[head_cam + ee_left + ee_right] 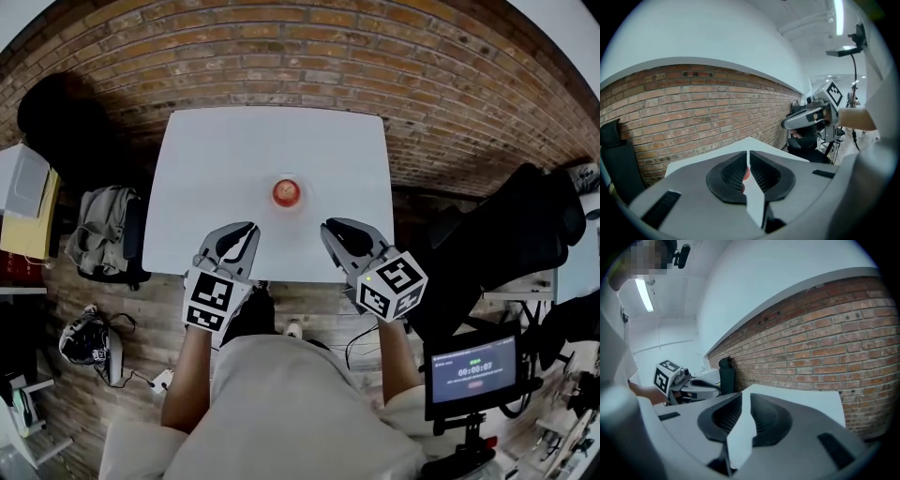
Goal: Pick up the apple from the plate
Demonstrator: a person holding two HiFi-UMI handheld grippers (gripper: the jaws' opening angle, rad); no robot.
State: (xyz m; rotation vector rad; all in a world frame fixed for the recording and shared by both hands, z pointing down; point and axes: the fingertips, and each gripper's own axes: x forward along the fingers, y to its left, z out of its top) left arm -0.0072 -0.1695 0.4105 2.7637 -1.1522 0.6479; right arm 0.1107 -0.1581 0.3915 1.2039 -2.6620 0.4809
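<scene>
While we hold both grippers over the near edge of the white table [216, 159], the left gripper [247, 228] has its jaws pressed together and pinches nothing. In its own view a sliver of red shows through the slit, beyond the tips. Ahead of the grippers and between them, touched by neither, the apple [286, 192] sits on a small white plate [301, 202] near the table's middle. Further right, the right gripper [330, 228] has its jaws barely parted, a thin gap with nothing in it. A brick wall [281, 56] stands behind the table.
</scene>
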